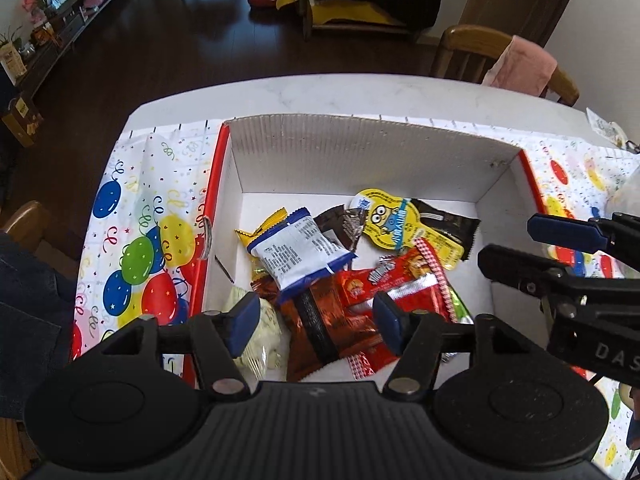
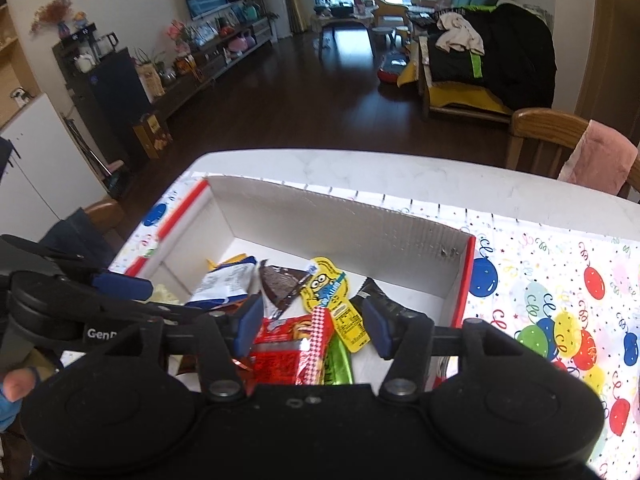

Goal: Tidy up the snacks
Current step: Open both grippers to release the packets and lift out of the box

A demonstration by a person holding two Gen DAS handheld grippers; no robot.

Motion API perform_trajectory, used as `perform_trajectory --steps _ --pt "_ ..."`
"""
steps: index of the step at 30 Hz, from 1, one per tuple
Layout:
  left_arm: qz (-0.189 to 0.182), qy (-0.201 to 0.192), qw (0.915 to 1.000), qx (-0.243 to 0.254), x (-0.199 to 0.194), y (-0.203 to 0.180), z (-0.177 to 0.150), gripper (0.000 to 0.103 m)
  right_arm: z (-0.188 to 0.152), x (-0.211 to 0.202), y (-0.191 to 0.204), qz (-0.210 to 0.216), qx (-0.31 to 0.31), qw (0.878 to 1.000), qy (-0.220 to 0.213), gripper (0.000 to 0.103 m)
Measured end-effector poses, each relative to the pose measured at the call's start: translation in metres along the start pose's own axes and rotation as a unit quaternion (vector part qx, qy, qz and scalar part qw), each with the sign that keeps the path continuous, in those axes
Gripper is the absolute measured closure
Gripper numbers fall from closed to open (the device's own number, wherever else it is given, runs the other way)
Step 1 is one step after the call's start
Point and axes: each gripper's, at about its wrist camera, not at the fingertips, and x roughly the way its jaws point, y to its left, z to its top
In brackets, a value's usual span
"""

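Note:
A white cardboard box with red rims [image 1: 360,148] [image 2: 320,216] stands on the table and holds several snack packets. Among them are a blue-and-white packet [image 1: 300,252] [image 2: 224,284], a yellow minion packet [image 1: 390,218] [image 2: 326,284], a red packet [image 1: 400,284] [image 2: 288,344], a brown-orange packet [image 1: 316,320] and a dark chocolate packet [image 1: 444,220] [image 2: 280,284]. My left gripper [image 1: 316,322] is open and empty just above the packets at the box's near side. My right gripper [image 2: 312,326] is open and empty over the red packet; it also shows in the left wrist view [image 1: 532,244].
A balloon-print cloth [image 1: 140,240] [image 2: 560,300] covers the white marble table [image 1: 360,92]. A wooden chair with a pink cloth [image 1: 516,60] [image 2: 576,148] stands behind the table. A pale bag [image 1: 628,192] lies at the right edge.

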Motion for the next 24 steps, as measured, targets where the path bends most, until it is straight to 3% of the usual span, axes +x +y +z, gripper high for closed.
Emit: perform_trajectory --steps 7,10,15,24 --pt "-0.002 -0.03 0.9995 0.001 -0.032 -0.008 -0.021 0.039 -0.014 -0.033 0.001 0.02 -0.008 1.0 -0.021 0.031" --pt "-0.002 -0.041 0.9991 -0.003 -0.045 -0.011 -0.03 0.033 -0.022 -0.045 0.001 0.029 -0.008 0.999 -0.028 0.025" --pt "0.001 -0.066 0.9978 0.001 -0.064 -0.018 -0.048 0.032 -0.037 -0.067 0.006 0.041 -0.021 0.998 -0.047 0.016" --pt "-0.002 -0.084 0.9964 -0.01 -0.084 -0.022 -0.089 0.027 -0.072 -0.096 0.012 0.063 -0.05 0.994 -0.067 0.004"
